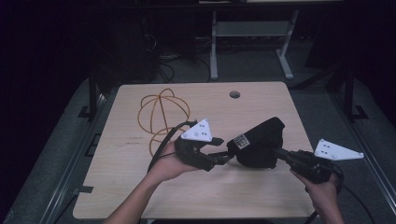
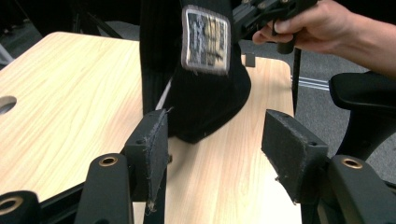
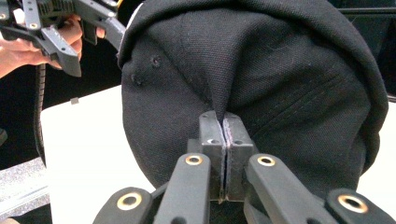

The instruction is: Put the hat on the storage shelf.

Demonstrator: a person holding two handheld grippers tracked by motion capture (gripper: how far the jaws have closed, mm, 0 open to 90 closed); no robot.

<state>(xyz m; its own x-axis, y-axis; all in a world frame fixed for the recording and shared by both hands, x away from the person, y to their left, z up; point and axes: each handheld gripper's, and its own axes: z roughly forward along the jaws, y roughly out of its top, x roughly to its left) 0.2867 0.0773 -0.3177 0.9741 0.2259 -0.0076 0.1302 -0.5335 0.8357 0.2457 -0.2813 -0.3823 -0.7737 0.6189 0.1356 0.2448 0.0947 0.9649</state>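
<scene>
A black cap (image 1: 259, 142) with a woven patch (image 1: 241, 141) hangs just above the wooden table (image 1: 140, 186). My right gripper (image 1: 278, 151) comes in from the right and is shut on a fold of the cap's fabric (image 3: 261, 70), its pads (image 3: 225, 121) pinched together on the cloth. My left gripper (image 1: 224, 156) sits at the cap's left side, jaws open. In the left gripper view the cap (image 2: 201, 93) and its patch (image 2: 206, 39) hang just beyond the open fingertips (image 2: 217, 135); neither pad presses on it.
An orange wire loop (image 1: 161, 114) lies on the table's back left. A round hole (image 1: 235, 94) is near the far edge. A dark chair armrest (image 2: 364, 93) stands off the table's side. A grey desk frame (image 1: 252, 42) stands on the floor behind.
</scene>
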